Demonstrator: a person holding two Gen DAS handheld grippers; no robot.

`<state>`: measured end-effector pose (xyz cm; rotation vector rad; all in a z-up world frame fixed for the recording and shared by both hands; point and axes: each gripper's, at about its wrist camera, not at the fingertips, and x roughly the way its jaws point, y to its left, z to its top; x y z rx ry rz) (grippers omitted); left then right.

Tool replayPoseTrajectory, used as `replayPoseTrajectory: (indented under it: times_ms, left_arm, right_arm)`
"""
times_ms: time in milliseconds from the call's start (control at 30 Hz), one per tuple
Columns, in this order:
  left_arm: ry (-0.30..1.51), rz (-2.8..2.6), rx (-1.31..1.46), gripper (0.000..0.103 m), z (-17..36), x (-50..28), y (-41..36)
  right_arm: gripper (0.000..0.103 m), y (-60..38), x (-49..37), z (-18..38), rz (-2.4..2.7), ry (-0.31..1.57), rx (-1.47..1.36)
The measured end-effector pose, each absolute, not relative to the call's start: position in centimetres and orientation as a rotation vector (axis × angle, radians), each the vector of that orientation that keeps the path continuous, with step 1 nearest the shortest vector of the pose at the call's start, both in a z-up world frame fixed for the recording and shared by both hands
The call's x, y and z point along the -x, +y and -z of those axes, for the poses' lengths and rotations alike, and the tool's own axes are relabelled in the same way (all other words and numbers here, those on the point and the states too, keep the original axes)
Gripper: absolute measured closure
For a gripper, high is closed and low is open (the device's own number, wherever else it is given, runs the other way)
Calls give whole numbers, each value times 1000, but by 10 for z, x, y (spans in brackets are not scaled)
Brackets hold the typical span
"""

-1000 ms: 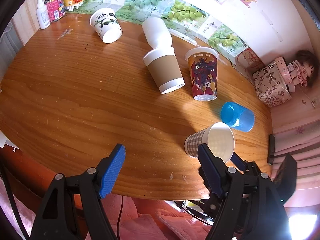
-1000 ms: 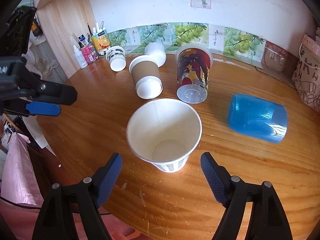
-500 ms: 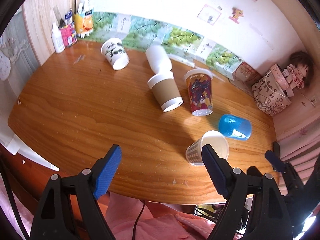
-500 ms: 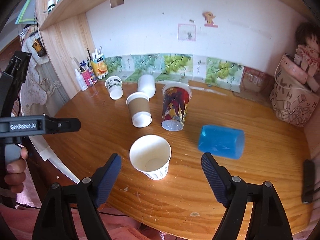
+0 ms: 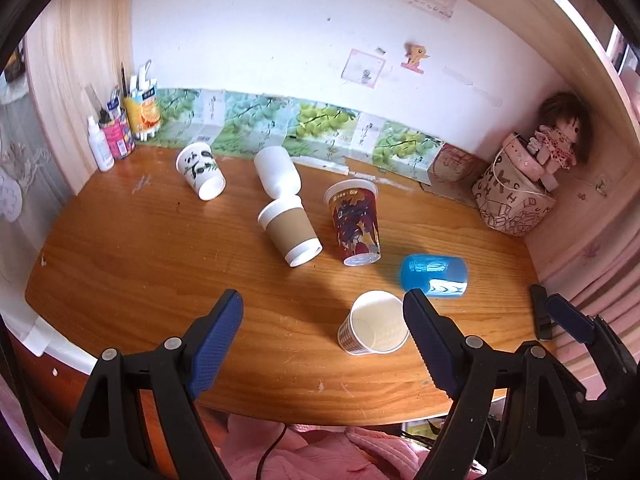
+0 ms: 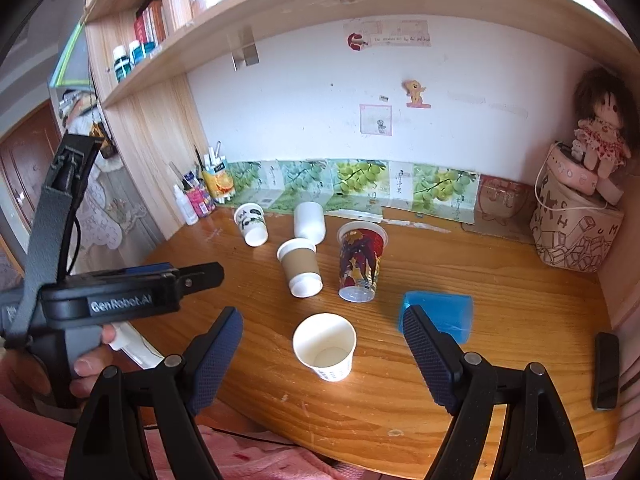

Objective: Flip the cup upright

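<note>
Wooden table [image 6: 500,280] under a bookshelf, cups scattered everywhere. The checked paper cup [image 6: 325,346] already stands mouth-up near the front edge, while the blue cup [image 6: 438,316] lies on its side just beside it, toward the right edge. Both the left gripper [image 5: 324,334] and right gripper [image 6: 322,350] hang back off the front edge, jaws wide apart, holding nothing. I'd go for the blue one next: pinch across its sidewall, lift, then rotate.

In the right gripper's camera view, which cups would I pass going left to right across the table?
panda cup → white cup → brown-sleeved cup → checked paper cup → cartoon-print cup → blue cup
</note>
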<state>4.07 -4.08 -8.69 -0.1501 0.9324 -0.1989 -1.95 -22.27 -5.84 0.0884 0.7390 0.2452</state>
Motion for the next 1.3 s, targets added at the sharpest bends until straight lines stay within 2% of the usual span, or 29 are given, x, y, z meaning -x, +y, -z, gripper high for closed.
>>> replayPoseTrajectory:
  times_ms: [400, 467, 600, 867, 1000, 1100, 1300]
  left_arm:
    - [798, 105, 116, 18, 44, -21, -43]
    - [770, 85, 119, 16, 42, -18, -41]
    - [720, 49, 93, 15, 40, -15, -42]
    - [614, 45, 99, 14, 32, -1, -41]
    - [485, 19, 61, 2, 17, 15, -46]
    - [425, -2, 52, 1, 11, 19, -45]
    - [439, 2, 56, 1, 14, 16, -43]
  right_arm:
    - [19, -221, 34, 27, -215, 665, -96]
    - [13, -221, 37, 28, -202, 639, -104]
    - [13, -222, 36, 35, -194, 642, -124]
    - [13, -235, 49, 25, -80, 526, -167]
    - [13, -237, 51, 21, -44, 501, -170]
    - [13, -237, 50, 22, -48, 503, -179]
    - [13, -235, 51, 23, -52, 502, -180]
